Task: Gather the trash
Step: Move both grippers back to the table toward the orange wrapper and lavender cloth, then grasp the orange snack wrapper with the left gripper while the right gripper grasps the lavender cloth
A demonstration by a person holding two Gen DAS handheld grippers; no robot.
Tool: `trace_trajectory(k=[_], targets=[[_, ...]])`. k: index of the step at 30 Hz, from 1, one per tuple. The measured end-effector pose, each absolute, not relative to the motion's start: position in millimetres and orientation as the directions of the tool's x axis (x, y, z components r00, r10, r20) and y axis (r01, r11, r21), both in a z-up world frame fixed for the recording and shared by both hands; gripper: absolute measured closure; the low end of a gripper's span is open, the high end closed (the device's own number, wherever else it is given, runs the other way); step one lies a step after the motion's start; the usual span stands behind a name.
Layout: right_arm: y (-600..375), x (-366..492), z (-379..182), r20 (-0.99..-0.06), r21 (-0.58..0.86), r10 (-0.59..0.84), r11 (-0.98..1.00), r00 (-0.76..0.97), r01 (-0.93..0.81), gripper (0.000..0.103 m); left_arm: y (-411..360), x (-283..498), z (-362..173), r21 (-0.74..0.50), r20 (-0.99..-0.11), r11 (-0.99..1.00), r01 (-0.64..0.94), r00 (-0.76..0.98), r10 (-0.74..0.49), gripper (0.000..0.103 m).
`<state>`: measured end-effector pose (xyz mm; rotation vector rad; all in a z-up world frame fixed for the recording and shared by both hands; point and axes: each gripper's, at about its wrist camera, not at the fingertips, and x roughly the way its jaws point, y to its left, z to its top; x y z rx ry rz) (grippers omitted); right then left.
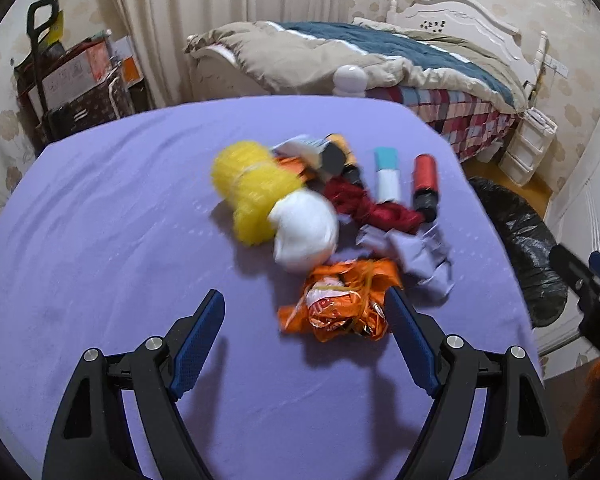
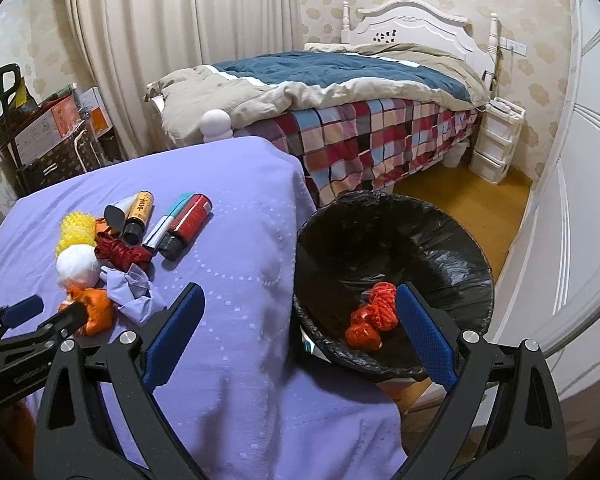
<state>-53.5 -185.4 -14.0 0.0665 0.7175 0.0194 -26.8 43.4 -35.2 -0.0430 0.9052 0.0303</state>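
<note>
A pile of trash lies on the purple cloth table (image 1: 120,208): an orange foil wrapper (image 1: 340,304), a white ball (image 1: 306,236), yellow mesh (image 1: 248,184), red ribbon (image 1: 368,208), crumpled purple paper (image 1: 416,252), a red bottle (image 1: 425,184) and a teal-white tube (image 1: 387,176). My left gripper (image 1: 306,304) is open just above the table, its right finger beside the orange wrapper. My right gripper (image 2: 300,304) is open and empty at the table's right edge, over the rim of the black-lined bin (image 2: 440,240). Red-orange mesh trash (image 2: 374,314) lies in the bin.
A bed (image 2: 360,112) with a plaid cover stands behind the table. White drawers (image 2: 496,144) sit by the headboard. Boxes and a cart (image 2: 48,136) stand at the left wall. A white wardrobe door (image 2: 572,200) is on the right.
</note>
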Motion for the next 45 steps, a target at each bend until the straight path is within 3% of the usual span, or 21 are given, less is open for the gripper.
trace_trajectory(k=[6,21,22,24,25,39,45], targets=[[-176,-53,-17,-0.663,0.075,0.069,0.997,0.746,-0.025,0.009,68,-38,-43,-0.007,-0.805,0.995,-0.101,0.591,0.054,0.024],[-167,-55,-13,-0.658,0.065,0.072,0.997,0.749,-0.039,0.009,46,-28,-38,-0.043,-0.77,0.999,-0.013,0.637,-0.025,0.023],[-167,-55,-13,-0.658,0.066,0.074,0.997,0.749,-0.041,0.009,47,-29,-38,-0.045,-0.769,0.999,-0.012,0.639,-0.027,0.024],[-166,-55,-13,-0.657,0.064,0.078,0.997,0.75,-0.048,0.009,47,-31,-37,-0.063,-0.763,0.998,0.008,0.644,-0.053,0.041],[-165,-55,-13,-0.657,0.063,0.081,0.997,0.749,-0.053,0.009,47,-32,-36,-0.066,-0.763,0.998,0.022,0.643,-0.065,0.044],[-123,-51,-19,-0.673,0.051,0.157,0.985,0.723,-0.167,0.009,77,-56,-25,-0.09,-0.742,0.996,0.018,0.665,-0.08,0.046],[-94,-38,-26,-0.702,0.038,0.197,0.97,0.684,-0.24,0.027,99,-56,-24,-0.034,-0.723,0.998,-0.044,0.691,0.006,0.046]])
